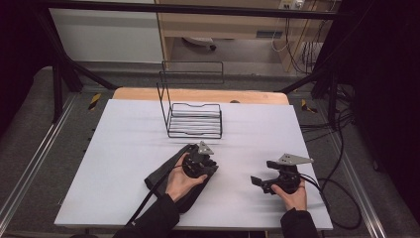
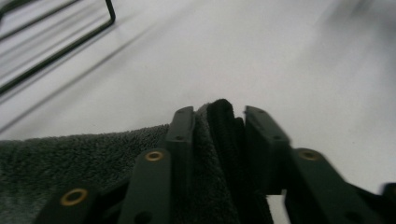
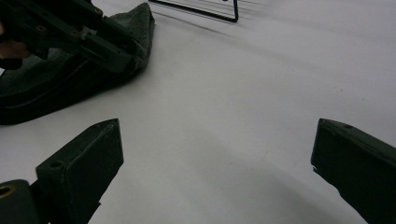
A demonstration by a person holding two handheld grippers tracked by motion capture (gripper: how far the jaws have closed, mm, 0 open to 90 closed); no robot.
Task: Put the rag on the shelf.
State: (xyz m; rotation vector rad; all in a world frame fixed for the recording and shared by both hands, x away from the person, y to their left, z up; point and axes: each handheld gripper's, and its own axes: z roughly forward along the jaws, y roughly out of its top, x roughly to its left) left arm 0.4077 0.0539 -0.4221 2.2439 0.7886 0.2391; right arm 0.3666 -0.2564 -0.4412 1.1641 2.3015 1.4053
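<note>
In the left gripper view, the left gripper (image 2: 219, 123) has a fold of dark towel (image 2: 70, 158) standing up between its two jaws; the left jaw lies against the cloth, while a thin gap shows beside the right jaw, so I cannot tell whether the pads truly press on it. The towel is thick and fuzzy, and it spreads away to the left of the jaws over the white table (image 2: 261, 56). In the high view the left gripper (image 1: 198, 163) sits at the far end of the towel (image 1: 163, 173), which lies bunched under the left hand (image 1: 181, 181) near the middle of the table's near half. The right gripper (image 3: 215, 158) has its jaws spread wide, with bare table between them; in the high view it (image 1: 257, 182) rests low at the right, well apart from the towel. A black wire rack (image 1: 193, 119) stands just beyond the towel, toward the far edge.
</note>
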